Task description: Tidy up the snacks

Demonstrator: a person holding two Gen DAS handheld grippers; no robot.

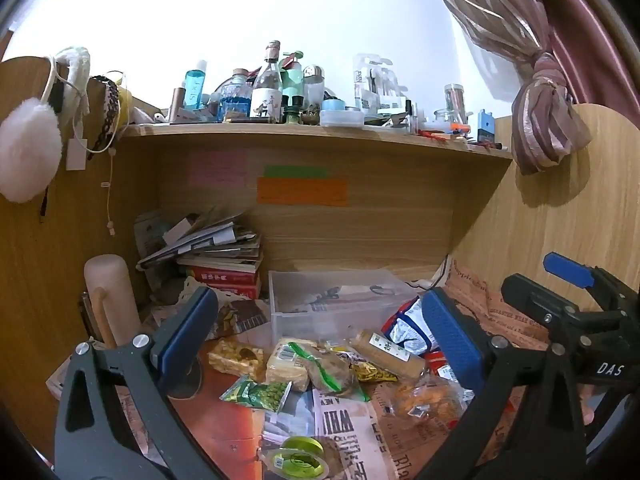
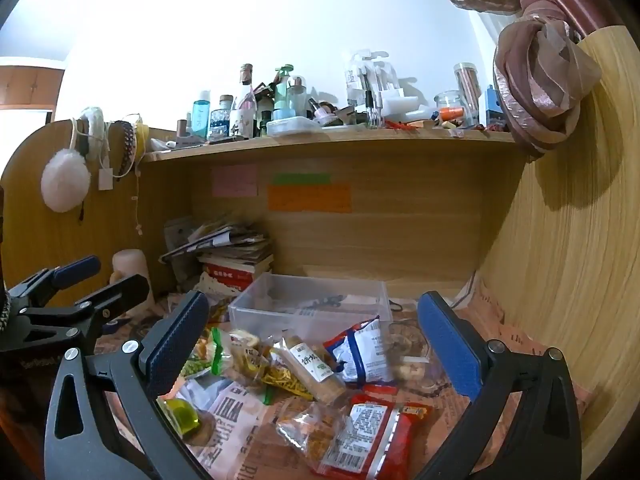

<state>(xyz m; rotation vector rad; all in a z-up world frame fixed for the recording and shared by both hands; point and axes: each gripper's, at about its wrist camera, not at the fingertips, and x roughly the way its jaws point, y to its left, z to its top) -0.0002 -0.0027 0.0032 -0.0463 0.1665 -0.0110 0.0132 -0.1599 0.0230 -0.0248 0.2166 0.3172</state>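
We hold both grippers above a heap of snack packets that lies just in front of the clear plastic bin [image 1: 336, 300], our landmark here. The left gripper [image 1: 320, 336] has its jaws spread wide with nothing between them, and the right gripper [image 2: 312, 344] is likewise wide apart and unloaded; we judge this stance suits choosing a first packet, since no sorting shows yet and the bin seems to hold no snacks. Nearest the bin's front wall lie the blue-and-white bag [image 2: 356, 354] and the long tan stick pack [image 2: 312, 368], with the red packet [image 2: 372, 428] farther out from it. The bin sits at the back of the desk, probably so packets can be lifted forward and dropped in. The left view alone shows the green pea packet [image 1: 260, 392], the nut bar [image 1: 236, 356] and a green tape roll [image 1: 298, 458] well clear of the bin, plus the right gripper off to the side. The right view alone shows the red packet's printed label in full.
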